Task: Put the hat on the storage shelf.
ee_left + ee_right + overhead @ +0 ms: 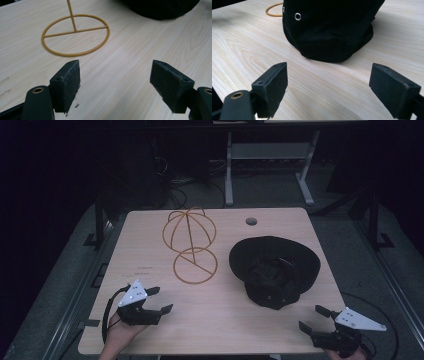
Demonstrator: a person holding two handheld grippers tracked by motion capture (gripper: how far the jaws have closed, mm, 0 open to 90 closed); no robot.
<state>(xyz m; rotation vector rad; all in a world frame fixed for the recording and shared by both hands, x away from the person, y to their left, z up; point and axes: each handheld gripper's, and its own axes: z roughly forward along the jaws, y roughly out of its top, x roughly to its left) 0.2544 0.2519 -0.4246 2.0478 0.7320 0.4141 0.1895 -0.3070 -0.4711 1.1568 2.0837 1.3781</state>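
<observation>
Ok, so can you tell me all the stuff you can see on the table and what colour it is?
Black fabric bucket hat: one, black with small metal eyelets, lying on the right half of the table.
Gold wire hat stand: one, gold, upright left of the hat, with a round ring base and a dome of wire hoops on a thin post.
Light wooden table: one, pale wood grain, with a small round hole near its far edge.
Metal frame legs: grey, on the dark floor beyond the table.
Left gripper: one, black with a grey plate, near left edge, jaws open, nothing between them.
Right gripper: one, black with a grey plate, near right corner, jaws open, pointing at the hat.
</observation>
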